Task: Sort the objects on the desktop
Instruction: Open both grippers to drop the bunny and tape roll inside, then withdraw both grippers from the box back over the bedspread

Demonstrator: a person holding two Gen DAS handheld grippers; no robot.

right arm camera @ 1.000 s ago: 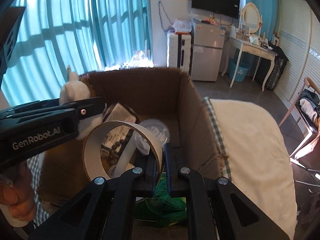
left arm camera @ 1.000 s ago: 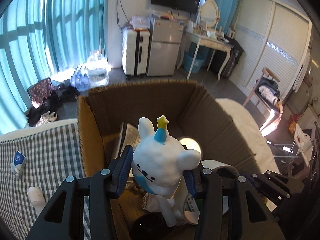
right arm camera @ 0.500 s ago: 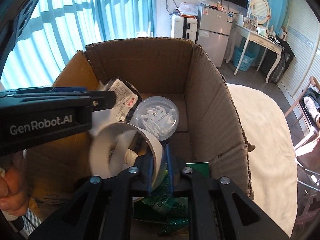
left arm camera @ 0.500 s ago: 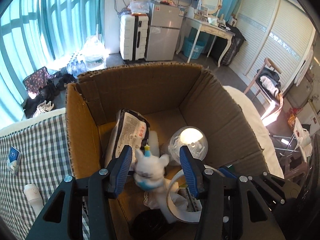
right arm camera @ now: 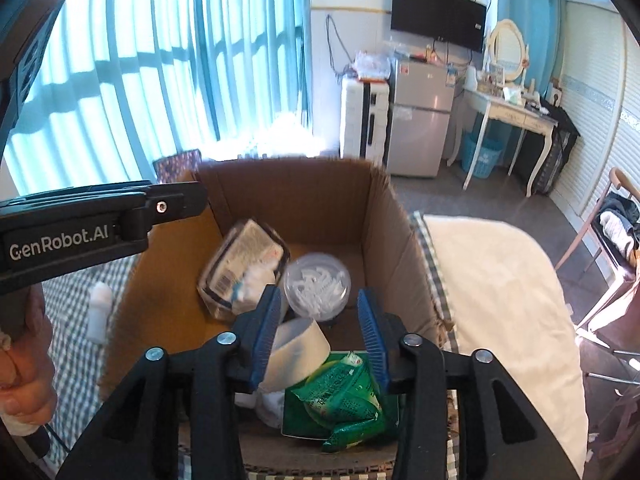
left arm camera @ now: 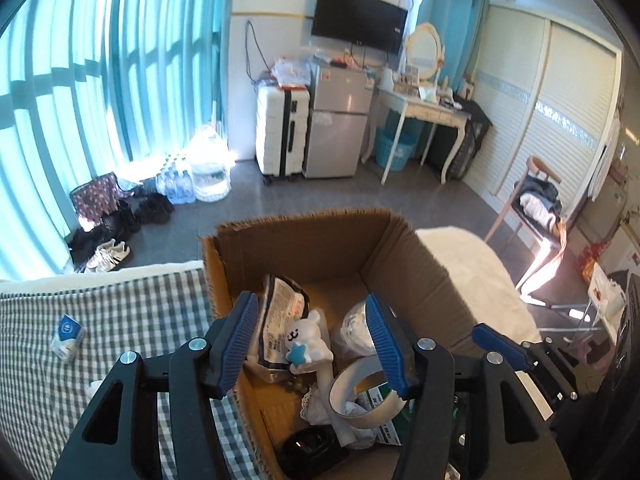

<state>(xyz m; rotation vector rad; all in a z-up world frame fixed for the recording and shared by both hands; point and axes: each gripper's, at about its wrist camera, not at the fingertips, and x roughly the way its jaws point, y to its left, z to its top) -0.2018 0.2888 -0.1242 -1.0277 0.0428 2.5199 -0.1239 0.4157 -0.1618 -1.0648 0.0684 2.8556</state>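
An open cardboard box (left arm camera: 400, 256) (right arm camera: 384, 224) stands on the checked cloth. Inside lie a white rabbit toy (left arm camera: 306, 342), a tape roll (left arm camera: 360, 394) (right arm camera: 296, 350), a wrapped packet (left arm camera: 280, 316) (right arm camera: 240, 268), a clear round tub (right arm camera: 318, 290) (left arm camera: 354, 330) and green bags (right arm camera: 344, 400). My left gripper (left arm camera: 308, 344) is open and empty above the toy. My right gripper (right arm camera: 320, 338) is open and empty above the tape roll. The left gripper's body (right arm camera: 80, 232) shows at the left of the right wrist view.
A small blue-and-white packet (left arm camera: 68, 338) and a white bottle (right arm camera: 98, 312) lie on the checked cloth (left arm camera: 120, 320) left of the box. A white blanket (right arm camera: 500, 300) lies to the right. The room floor, a suitcase, a fridge and a chair lie beyond.
My left gripper let go of the rabbit toy, which dropped into the box. My right gripper opened and released the tape roll into the box. Both grippers have lifted back.
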